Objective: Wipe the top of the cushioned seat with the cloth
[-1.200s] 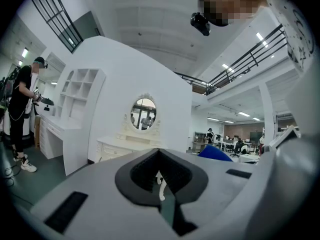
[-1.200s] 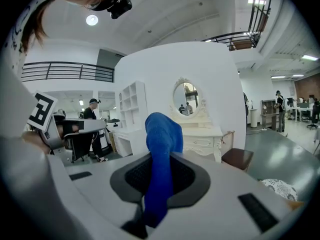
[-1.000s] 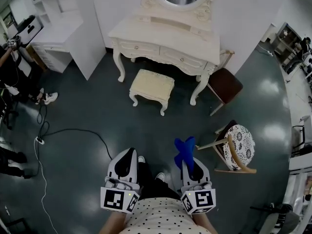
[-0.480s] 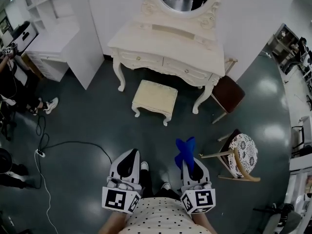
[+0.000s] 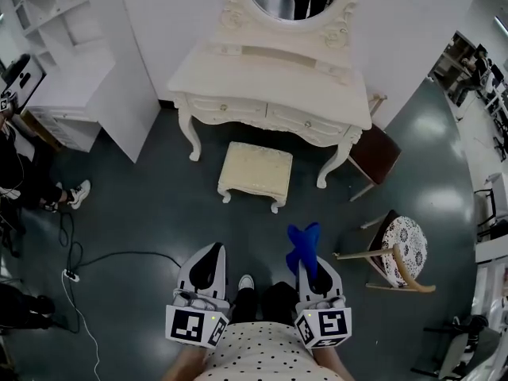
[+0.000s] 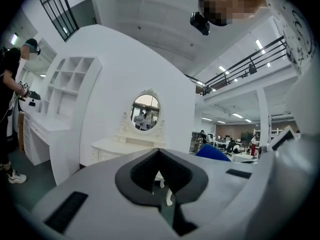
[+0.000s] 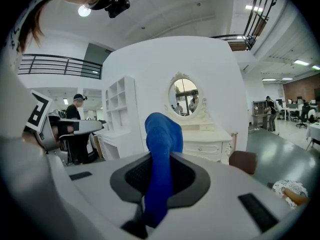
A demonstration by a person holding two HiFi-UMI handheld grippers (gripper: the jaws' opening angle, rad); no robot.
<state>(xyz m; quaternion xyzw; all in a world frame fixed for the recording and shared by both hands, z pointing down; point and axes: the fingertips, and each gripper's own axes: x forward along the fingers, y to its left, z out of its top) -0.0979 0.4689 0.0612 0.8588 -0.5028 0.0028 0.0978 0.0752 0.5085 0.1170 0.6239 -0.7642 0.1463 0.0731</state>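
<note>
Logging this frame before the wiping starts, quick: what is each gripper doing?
Left gripper: closed, holding nothing.
Right gripper: closed on the blue cloth.

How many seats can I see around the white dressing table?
3. A cream cushioned stool in front of the dressing table, a brown chair at its right end, a patterned round chair further right. Others may be hidden.
</note>
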